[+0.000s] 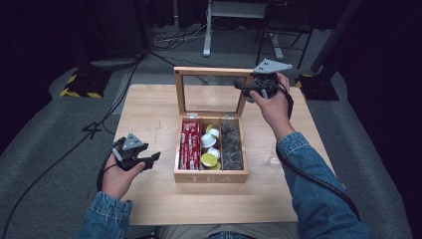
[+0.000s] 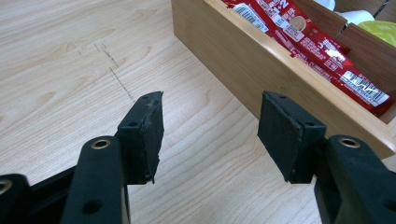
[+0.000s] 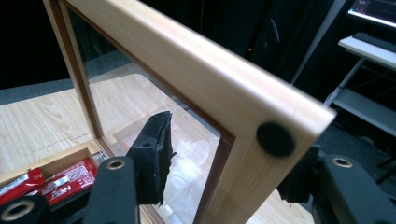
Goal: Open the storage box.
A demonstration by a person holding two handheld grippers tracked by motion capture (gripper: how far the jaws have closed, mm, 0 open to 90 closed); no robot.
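Lid [image 1: 211, 92] of tea box [image 1: 211, 175] stands upright, opened; right gripper [image 3: 224, 154] straddles its corner, jaws slack; left gripper [image 2: 210, 135] part-open, empty, beside box.

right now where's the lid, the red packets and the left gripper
lid [image 1: 209, 71]: high view, top rail of its wooden frame
red packets [image 1: 189, 144]: high view, middle of the stack in the box's left compartment
left gripper [image 2: 210, 135]: left gripper view, the gap midway between its two black fingertips
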